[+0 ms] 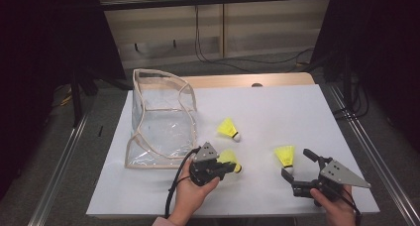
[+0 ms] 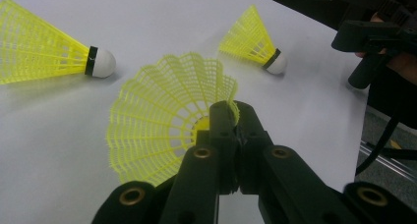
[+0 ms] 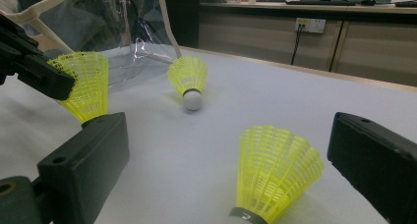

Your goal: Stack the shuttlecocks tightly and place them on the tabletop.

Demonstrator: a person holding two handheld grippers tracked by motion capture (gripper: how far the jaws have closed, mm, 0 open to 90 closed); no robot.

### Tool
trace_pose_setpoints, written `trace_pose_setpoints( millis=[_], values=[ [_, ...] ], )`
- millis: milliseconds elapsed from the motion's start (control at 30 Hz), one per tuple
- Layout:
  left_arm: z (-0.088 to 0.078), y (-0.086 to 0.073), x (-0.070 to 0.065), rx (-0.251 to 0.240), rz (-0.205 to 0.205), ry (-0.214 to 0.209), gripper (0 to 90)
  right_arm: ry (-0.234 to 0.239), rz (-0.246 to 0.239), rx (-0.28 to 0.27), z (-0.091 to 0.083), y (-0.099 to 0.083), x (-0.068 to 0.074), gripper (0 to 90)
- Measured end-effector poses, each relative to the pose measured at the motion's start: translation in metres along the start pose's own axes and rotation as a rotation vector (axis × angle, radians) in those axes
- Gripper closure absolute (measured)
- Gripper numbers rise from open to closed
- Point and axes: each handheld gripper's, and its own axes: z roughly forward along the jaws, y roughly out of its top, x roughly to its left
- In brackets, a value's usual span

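High view, left claw point(image 1: 229, 169) pinching unmarked shuttlecock point(image 1: 229, 158)

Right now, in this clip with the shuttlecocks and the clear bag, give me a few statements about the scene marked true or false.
1. The left claw is shut on the skirt rim of a yellow shuttlecock. True.
2. The right claw is clamped on a shuttlecock. False: its jaws stand open on either side of the near shuttlecock, not pressing it.
3. Three yellow shuttlecocks are out on the white sheet. True.
4. The far shuttlecock lies inside the clear bag. False: it lies on the sheet beside the bag.
5. The clear bag stands toward the left of the table. True.
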Motion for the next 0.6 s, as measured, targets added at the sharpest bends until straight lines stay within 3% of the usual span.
trace_pose_setpoints(
  millis=[300,333,467,600],
  values=[
    [0.002,0.005,0.002,-0.003,-0.011,0.018,88.2,0.007,-0.005,0.001,0.0,0.0,0.0,2.2],
    [0.002,0.006,0.003,0.015,-0.003,0.021,88.3,0.006,-0.009,0.004,0.0,0.0,0.0,2.2],
    [0.002,0.009,0.003,-0.012,-0.016,0.02,88.3,-0.005,-0.006,0.002,0.0,0.0,-0.001,2.1],
    [0.001,0.014,0.004,-0.002,-0.023,0.027,88.3,0.002,-0.007,-0.002,0.001,0.001,-0.001,2.1]
  ],
)
